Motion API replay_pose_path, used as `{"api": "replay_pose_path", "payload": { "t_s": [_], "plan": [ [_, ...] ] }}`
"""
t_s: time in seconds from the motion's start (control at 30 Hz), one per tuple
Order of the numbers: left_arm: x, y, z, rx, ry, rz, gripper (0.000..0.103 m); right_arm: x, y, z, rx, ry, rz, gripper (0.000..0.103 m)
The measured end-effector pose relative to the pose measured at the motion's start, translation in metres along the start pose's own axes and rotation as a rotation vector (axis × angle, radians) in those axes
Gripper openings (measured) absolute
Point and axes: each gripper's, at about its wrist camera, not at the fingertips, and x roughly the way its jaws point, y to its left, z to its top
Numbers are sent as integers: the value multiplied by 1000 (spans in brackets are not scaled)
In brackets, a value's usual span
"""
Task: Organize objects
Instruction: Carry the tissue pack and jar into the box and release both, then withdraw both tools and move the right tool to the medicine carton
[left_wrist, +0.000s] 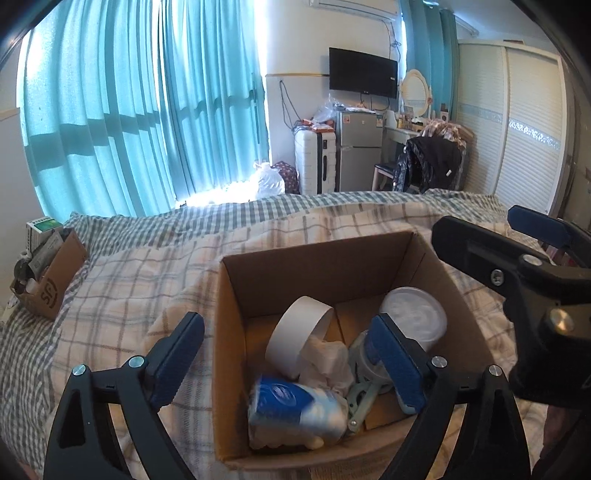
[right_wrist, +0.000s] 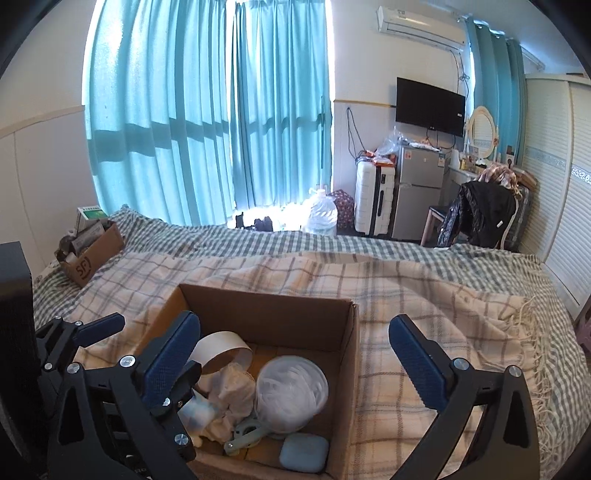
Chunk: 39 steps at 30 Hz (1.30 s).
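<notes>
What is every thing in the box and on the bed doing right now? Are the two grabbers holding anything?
Cardboard box: open, on the bed.
Tape roll: tilted, inside the box.
Round tub: lid on, inside the box.
Blue case: shut, lying in the box's near corner.
Small box: open, full, by the wall.
Left gripper: open, empty.
Right gripper: open, empty.

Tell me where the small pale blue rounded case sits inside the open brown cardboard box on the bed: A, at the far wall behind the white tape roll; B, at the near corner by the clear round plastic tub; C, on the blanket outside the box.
B: in the right wrist view the small pale blue rounded case lies at the box's near corner, just in front of the clear round plastic tub.
</notes>
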Motion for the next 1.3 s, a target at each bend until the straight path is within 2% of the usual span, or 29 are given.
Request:
{"api": "replay_pose_path", "payload": {
  "t_s": [0.13, 0.23, 0.37, 0.5, 0.7, 0.87, 1.1, 1.3],
  "plan": [
    [-35, 2, 8, -8, -21, 15, 95, -37, 0, 9, -2, -27, -4, 103],
    [-66, 5, 9, -22, -52, 21, 103, -73, -1, 13, -8, -47, -9, 103],
    [-110, 6, 7, -34, -92, 32, 103, -119, -1, 10, -24, -66, -29, 103],
    [-143, 4, -5, -31, -100, 53, 103, -155, -3, 0, -31, -70, -40, 103],
    [-165, -2, -39, -36, -77, 90, 103, -187, -11, -36, -18, -43, -46, 103],
    [-157, -5, -78, -43, -25, 133, 103, -183, -18, -78, -11, 16, -79, 103],
    [-119, -8, -127, -61, 69, 155, 103, -147, -30, -138, 49, 132, -75, 103],
    [-84, -10, -147, -50, 131, 174, 103, -109, -27, -171, 57, 225, -58, 103]
  ]
}}
